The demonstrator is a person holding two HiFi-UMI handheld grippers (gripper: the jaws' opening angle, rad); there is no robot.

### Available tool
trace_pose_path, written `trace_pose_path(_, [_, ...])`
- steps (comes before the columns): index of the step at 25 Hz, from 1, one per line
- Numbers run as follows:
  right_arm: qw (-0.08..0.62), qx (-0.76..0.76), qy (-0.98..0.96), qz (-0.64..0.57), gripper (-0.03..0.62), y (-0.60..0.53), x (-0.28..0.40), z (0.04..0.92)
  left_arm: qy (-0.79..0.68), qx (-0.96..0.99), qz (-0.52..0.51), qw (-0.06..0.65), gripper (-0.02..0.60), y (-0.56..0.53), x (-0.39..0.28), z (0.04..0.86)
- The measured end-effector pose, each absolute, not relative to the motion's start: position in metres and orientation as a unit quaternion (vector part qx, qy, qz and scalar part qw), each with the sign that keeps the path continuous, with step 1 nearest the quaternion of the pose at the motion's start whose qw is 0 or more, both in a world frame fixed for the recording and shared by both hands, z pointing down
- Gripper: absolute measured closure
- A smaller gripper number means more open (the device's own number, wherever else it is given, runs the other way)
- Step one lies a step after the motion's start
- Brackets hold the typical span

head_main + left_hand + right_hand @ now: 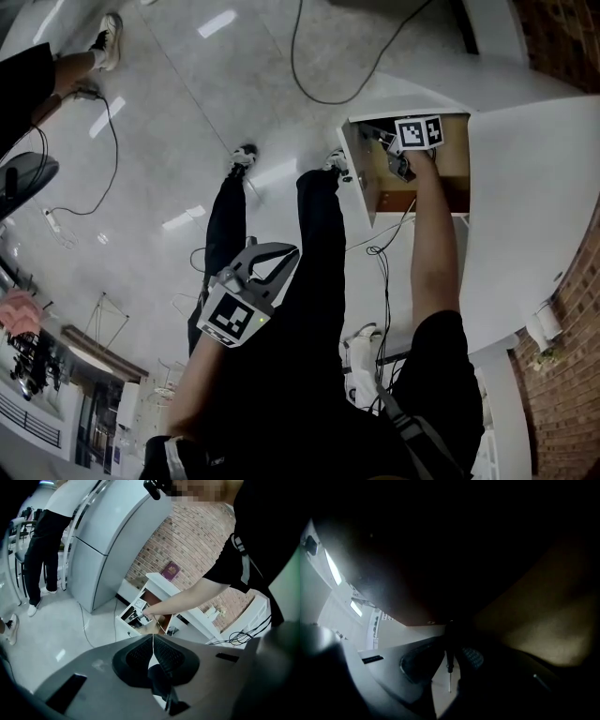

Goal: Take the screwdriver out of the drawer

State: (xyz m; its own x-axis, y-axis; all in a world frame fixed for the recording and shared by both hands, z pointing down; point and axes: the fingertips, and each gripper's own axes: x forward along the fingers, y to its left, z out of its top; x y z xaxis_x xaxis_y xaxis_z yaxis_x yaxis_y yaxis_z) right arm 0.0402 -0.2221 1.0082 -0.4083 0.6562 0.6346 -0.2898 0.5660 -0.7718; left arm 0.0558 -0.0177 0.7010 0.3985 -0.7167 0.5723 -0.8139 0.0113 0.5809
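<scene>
The open drawer [448,170] has a wooden inside and sits in a white cabinet at the upper right of the head view. My right gripper [399,161] reaches into it, marker cube on top. In the dark right gripper view, a screwdriver [449,660] with a dark handle and a thin metal shaft stands between the pads of the right gripper [450,658], which is shut on it. My left gripper [275,257] hangs low beside the person's leg, away from the drawer. Its jaws [153,649] are shut with nothing between them. The drawer [151,600] also shows far off in the left gripper view.
A black cable [309,75] loops over the glossy floor in front of the cabinet. Another person's shoe [109,36] is at the far left. In the left gripper view a person [42,541] stands by a tall white unit [112,536]. A brick wall [197,550] is behind the cabinet.
</scene>
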Motion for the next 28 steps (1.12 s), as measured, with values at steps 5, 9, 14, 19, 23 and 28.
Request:
trace_pose_path(5, [0.505,-0.098,-0.713,0.477,0.474,-0.223,0.041,1.009,-0.555,0.695,0.051,0.453,0.565,-0.019,0.044,0.702])
trace_pose_path(9, [0.501,-0.067,-0.722,0.473,0.474,-0.222,0.043,1.005,-0.557,0.697,0.063,0.447,0.565,-0.019,0.036,0.701])
trace_pose_path(14, [0.509,-0.031,-0.724,0.465,0.474,-0.216,0.055,0.985,-0.553,0.709,0.066,0.433,0.565,-0.027,0.027,0.689])
trace_pose_path(19, [0.512,-0.010,-0.743,0.431,0.474,-0.200,0.067,0.954,-0.550,0.718,0.070,0.420,0.565,-0.031,0.017,0.674])
trace_pose_path(23, [0.496,0.012,-0.752,0.434,0.474,-0.191,0.079,0.918,-0.539,0.732,0.082,0.409,0.565,-0.034,0.015,0.662])
trace_pose_path(28, [0.494,0.018,-0.752,0.436,0.474,-0.184,0.104,0.867,-0.531,0.734,0.100,0.412,0.565,-0.022,0.016,0.654])
